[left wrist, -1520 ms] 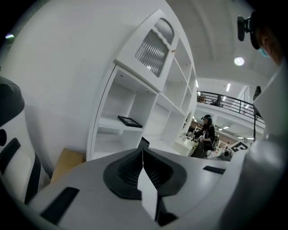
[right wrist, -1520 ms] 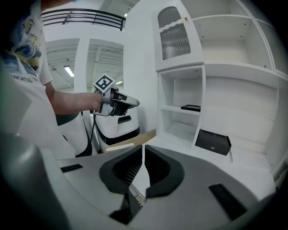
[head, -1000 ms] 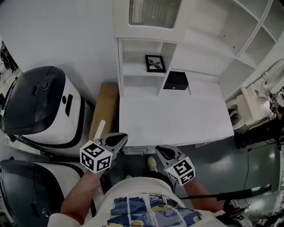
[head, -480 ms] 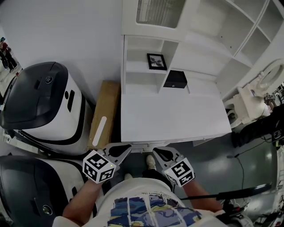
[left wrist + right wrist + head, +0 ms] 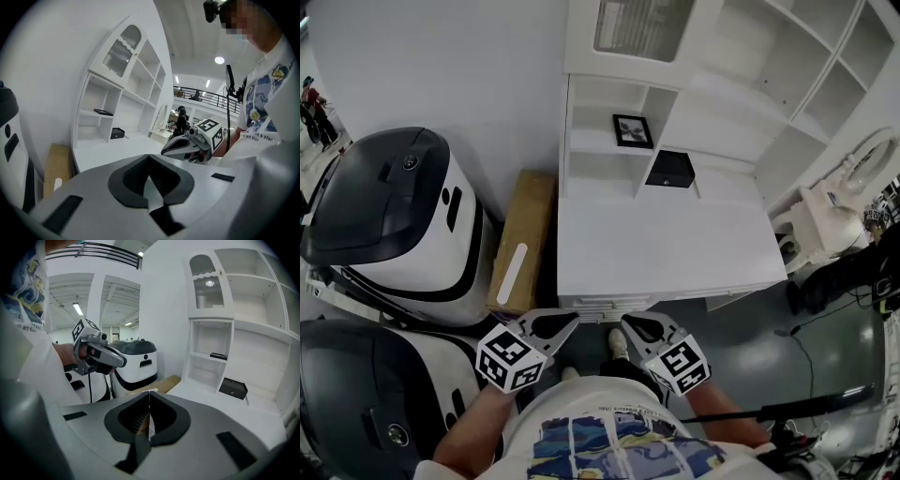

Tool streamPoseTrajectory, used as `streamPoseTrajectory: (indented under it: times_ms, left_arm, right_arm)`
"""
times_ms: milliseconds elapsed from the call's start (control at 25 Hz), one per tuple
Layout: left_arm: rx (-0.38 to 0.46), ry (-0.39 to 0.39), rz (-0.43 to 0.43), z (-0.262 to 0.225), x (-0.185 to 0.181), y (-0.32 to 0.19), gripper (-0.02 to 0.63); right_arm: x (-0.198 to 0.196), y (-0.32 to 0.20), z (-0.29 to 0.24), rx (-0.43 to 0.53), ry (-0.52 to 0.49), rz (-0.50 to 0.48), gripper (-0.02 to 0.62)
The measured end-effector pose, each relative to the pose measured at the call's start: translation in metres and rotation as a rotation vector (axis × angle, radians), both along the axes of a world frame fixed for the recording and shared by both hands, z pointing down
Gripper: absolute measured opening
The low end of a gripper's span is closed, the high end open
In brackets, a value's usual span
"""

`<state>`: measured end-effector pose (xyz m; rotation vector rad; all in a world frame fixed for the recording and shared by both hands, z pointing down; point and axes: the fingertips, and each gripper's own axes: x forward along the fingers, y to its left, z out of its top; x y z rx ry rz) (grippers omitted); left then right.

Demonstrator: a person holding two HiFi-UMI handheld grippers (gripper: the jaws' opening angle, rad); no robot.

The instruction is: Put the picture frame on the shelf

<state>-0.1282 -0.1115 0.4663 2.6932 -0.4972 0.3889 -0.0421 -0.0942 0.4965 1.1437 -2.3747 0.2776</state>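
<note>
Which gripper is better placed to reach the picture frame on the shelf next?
Right, slightly. The picture frame sits nearly straight ahead of the right gripper; the left gripper is further aside. Both are shut and empty.

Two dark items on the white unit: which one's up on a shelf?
The picture frame, lying flat on the shelf. The black box sits lower, on the desktop.
</note>
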Motion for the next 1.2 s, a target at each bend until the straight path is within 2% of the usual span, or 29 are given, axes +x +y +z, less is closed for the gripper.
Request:
streamPoseTrajectory:
  times_ms: [1200]
  left_arm:
    - [-0.008, -0.010, 0.034, 0.002, 0.002, 0.029, 0.014]
  right_arm:
    - [-0.010, 0.017, -0.009, 0.013, -0.019, -0.015, 0.025]
